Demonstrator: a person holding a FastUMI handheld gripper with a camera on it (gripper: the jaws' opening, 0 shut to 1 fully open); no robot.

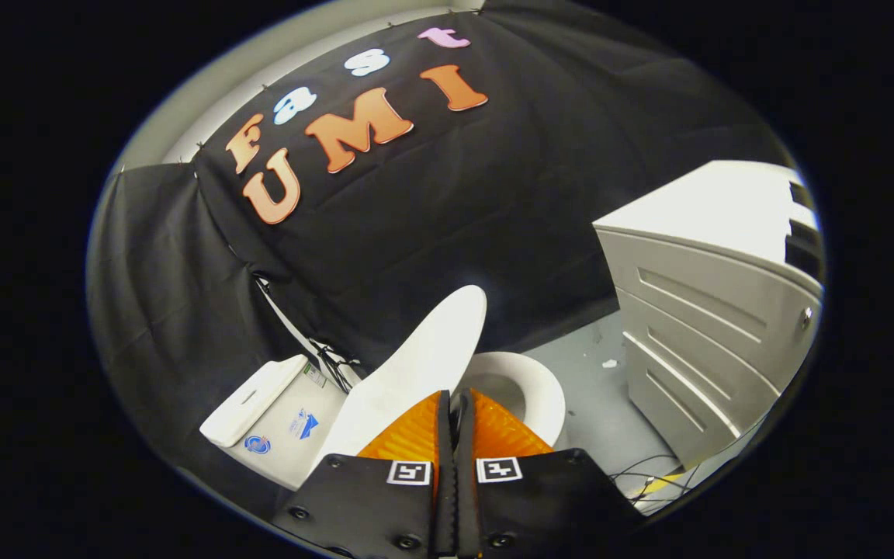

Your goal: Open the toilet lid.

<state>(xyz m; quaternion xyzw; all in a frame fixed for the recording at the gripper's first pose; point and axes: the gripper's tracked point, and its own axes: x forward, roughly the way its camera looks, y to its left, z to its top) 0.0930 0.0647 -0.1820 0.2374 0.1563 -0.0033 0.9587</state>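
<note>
Your gripper (455, 400) has its orange fingers (408, 435) pressed together with nothing between them. Just ahead of them the toilet lid (416, 373) stands raised and tilted, the open white bowl (532, 388) beside it and the cistern (272, 419) on its other side. A white drawer cabinet (703, 310) stands near on the grey floor (594, 388), with cables (649, 473) trailing at its foot.

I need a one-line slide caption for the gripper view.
Closed orange gripper beside the raised toilet lid, bowl beyond, white drawer cabinet nearby.
</note>
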